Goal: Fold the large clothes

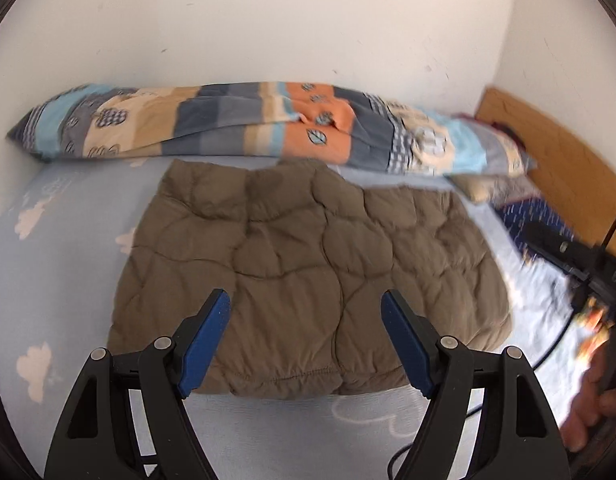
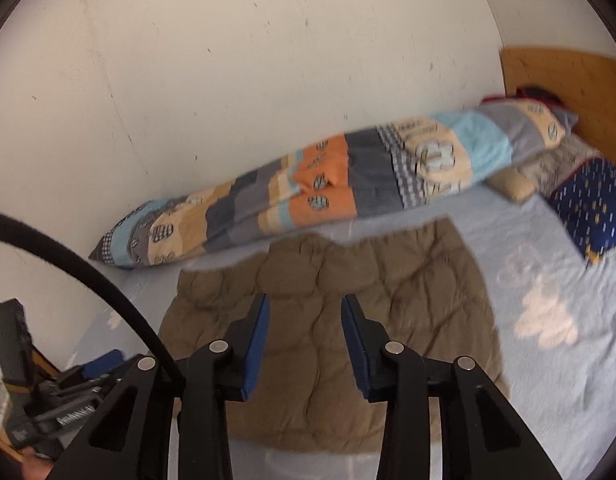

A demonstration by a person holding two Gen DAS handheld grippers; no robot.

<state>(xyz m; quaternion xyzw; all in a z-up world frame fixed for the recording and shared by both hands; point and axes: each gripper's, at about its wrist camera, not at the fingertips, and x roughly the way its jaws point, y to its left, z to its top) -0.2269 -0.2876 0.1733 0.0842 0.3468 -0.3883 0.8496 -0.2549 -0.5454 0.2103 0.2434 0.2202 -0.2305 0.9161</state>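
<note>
The brown quilted jacket (image 1: 308,268) lies flat, folded small, in the middle of the bed (image 1: 60,240), with the striped quilt (image 1: 244,124) at 12 o'clock, while the left gripper (image 1: 306,344) hangs wide and the right gripper (image 2: 304,344) narrower, both empty above it, so the folding looks nearly done.

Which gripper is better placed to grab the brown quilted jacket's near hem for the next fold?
Probably left: the left gripper stands wide open over the brown quilted jacket's near hem. The right gripper has narrower, empty jaws.
</note>
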